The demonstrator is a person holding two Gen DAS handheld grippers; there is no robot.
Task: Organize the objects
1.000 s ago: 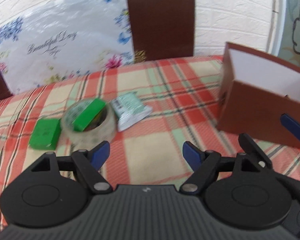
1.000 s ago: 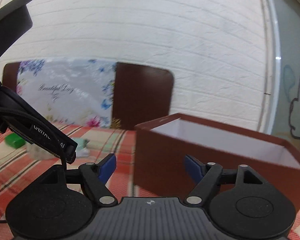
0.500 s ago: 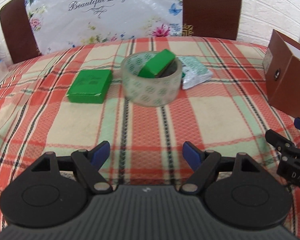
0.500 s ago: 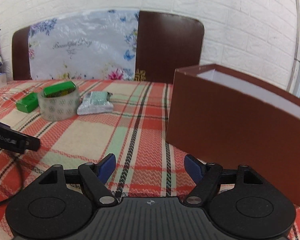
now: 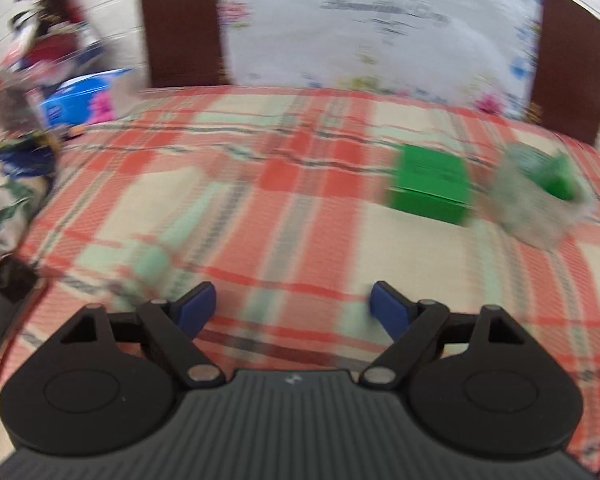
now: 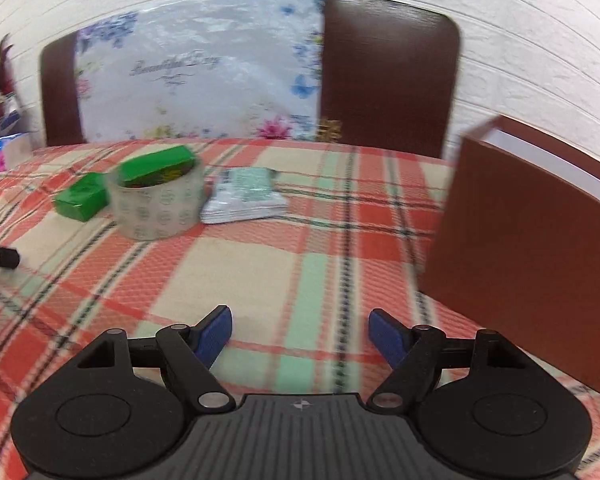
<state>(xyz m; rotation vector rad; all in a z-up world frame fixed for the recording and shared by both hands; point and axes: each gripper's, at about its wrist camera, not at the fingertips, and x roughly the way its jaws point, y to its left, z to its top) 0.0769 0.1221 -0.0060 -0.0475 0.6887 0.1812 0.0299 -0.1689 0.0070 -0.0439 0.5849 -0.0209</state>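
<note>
A flat green box [image 5: 430, 188] [image 6: 82, 198] lies on the plaid tablecloth. Beside it stands a clear tape roll [image 5: 540, 210] [image 6: 158, 204] with a second green box [image 6: 156, 164] resting across its top. A silver-green packet [image 6: 246, 196] lies right of the roll. An open brown box [image 6: 540, 248] stands at the right. My left gripper [image 5: 292, 308] is open and empty, low over the cloth, short and left of the green box. My right gripper [image 6: 300, 330] is open and empty, between the roll and the brown box.
A brown chair back [image 6: 388, 72] with a flowered plastic cover [image 6: 204, 76] stands behind the table. A blue pack [image 5: 80, 96] and clutter sit at the far left. The table's left edge [image 5: 28, 248] drops off near my left gripper.
My left gripper has swung left, so the green box and roll now sit at the right of its view. My right gripper turned left, bringing the roll and packet nearer the centre.
</note>
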